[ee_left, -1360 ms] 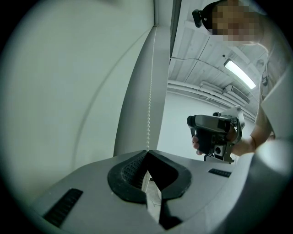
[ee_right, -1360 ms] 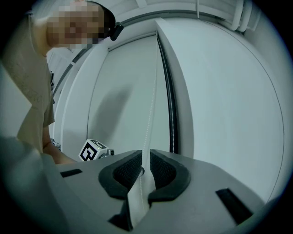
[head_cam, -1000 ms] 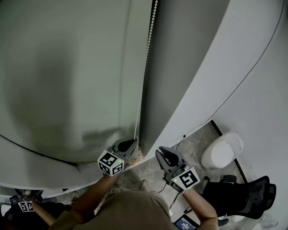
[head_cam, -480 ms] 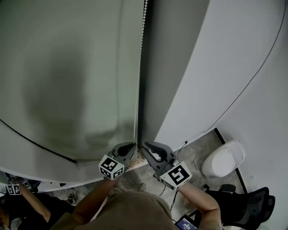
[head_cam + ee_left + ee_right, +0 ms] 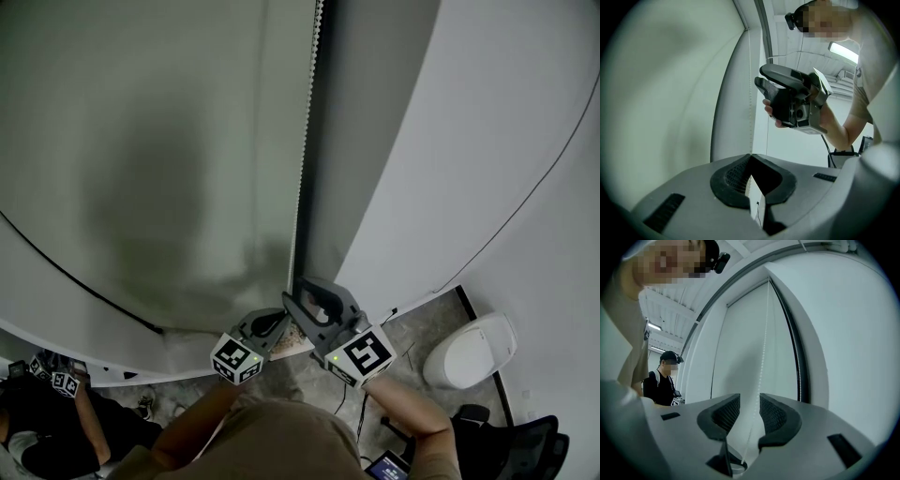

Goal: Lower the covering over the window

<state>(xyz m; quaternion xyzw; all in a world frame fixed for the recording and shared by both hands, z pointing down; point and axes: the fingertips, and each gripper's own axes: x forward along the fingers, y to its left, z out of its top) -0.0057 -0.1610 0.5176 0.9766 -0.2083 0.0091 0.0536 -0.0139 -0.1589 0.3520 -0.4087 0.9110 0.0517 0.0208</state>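
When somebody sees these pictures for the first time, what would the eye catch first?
The large pale grey-green roller blind fills the upper left of the head view, with a white beaded chain hanging along its right edge. At bottom centre, the left hand-held gripper is shut on that chain, while the right hand-held gripper, whose jaws have just been opening, has it between them.

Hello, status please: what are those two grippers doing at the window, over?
Left gripper shut on the bead chain. Right gripper jaws just opening, chain between them, ungripped. Blind hangs down left of the chain. Nothing blocking the chain.
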